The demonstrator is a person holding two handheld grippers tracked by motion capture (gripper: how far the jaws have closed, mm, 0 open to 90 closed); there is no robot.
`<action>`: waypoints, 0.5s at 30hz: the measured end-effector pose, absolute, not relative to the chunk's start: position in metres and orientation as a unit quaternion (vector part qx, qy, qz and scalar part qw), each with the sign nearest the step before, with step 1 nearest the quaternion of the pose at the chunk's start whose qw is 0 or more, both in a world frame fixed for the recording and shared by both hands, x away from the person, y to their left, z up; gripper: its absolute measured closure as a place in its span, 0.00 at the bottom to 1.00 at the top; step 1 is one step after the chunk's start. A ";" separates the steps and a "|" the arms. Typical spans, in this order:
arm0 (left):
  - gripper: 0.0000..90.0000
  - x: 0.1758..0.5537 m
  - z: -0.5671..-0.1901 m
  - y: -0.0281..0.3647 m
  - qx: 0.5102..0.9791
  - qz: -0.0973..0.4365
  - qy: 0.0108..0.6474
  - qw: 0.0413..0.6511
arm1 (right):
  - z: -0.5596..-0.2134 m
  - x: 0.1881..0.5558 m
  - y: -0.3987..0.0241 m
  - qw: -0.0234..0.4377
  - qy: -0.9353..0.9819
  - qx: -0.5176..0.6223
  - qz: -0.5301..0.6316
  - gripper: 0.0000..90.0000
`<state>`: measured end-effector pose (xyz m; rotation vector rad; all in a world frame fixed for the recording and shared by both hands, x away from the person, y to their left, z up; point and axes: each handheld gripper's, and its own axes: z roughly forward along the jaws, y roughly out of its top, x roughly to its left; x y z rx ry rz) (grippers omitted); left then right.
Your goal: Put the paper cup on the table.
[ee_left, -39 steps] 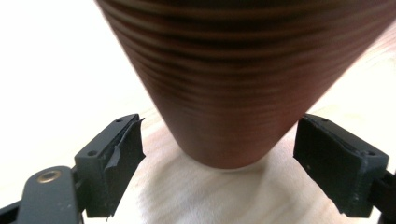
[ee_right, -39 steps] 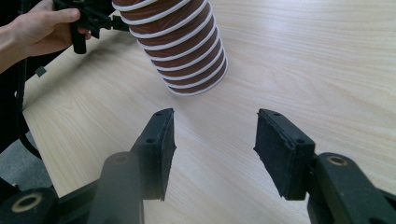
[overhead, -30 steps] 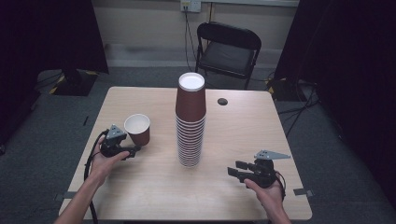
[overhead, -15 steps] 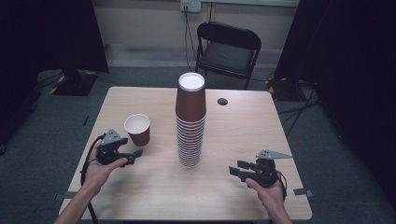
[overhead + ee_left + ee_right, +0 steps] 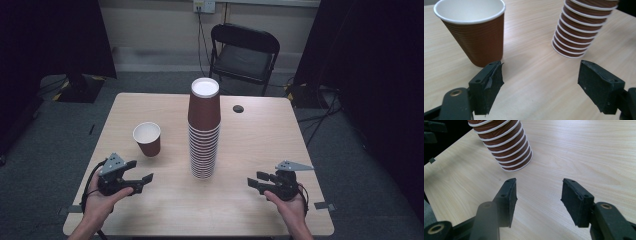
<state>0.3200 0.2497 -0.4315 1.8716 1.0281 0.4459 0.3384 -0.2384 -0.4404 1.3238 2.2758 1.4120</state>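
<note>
One cup (image 5: 147,138) now stands alone on the worktop (image 5: 250,150) at about ten o'clock from the stack (image 5: 204,131), and the left gripper (image 5: 142,182) has drawn back toward six o'clock, its jaws spread wide and empty. That reads as a finished placement: the cup was let go upright and the hand has cleared off. At five o'clock from the stack the right gripper (image 5: 255,180) waits, jaws apart, holding nothing; another pull from the stack looks likely next.
</note>
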 end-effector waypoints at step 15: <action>0.18 0.304 -0.459 0.237 0.799 0.170 0.388 0.426 | -0.448 0.338 -0.250 0.128 0.751 0.454 0.463 0.33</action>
